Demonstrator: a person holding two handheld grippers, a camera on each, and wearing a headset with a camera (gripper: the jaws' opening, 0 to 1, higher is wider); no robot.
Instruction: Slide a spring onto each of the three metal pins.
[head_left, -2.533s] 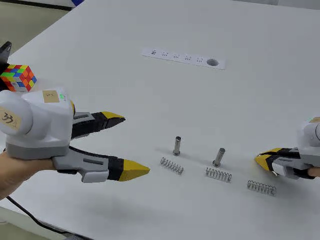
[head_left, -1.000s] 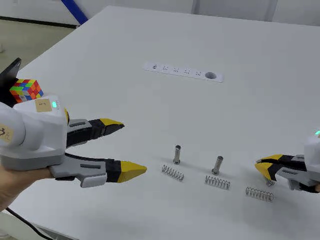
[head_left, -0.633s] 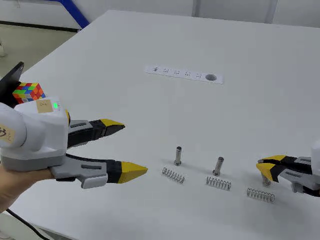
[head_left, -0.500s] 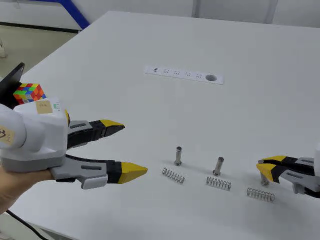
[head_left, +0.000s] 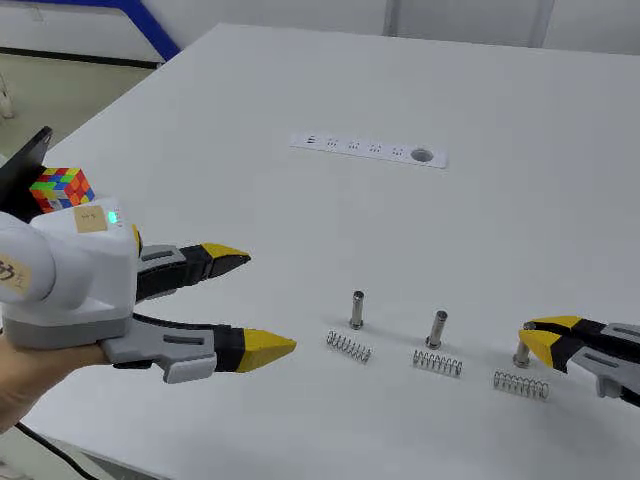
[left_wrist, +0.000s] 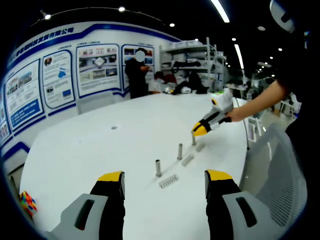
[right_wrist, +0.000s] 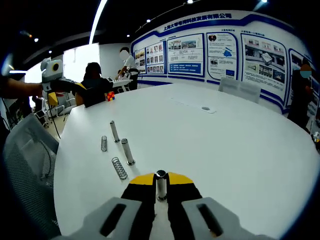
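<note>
Right gripper (head_left: 541, 336) clenched upright pin (right_wrist: 160, 184) — its spring (head_left: 521, 384) lay flat beside, toward near edge of desk (head_left: 500, 120); left gripper (head_left: 268, 302) released, farther.

The head view is bright and evenly lit from overhead: the white table (head_left: 480, 110) shows no hard glare, and the pins (head_left: 357, 308) and springs (head_left: 348, 347) cast only short, faint shadows. In the left gripper view, strip lights (left_wrist: 225, 12) at 1 o'clock burn out to white (spot lamps (left_wrist: 120, 9) at 11 o'clock too). In the right gripper view a long ceiling light (right_wrist: 98, 20) flares at 11 o'clock, yet the nearest pin (right_wrist: 160, 184) at 6 o'clock is sharp. Both gripper views bow straight lines and darken toward the edges.
</note>
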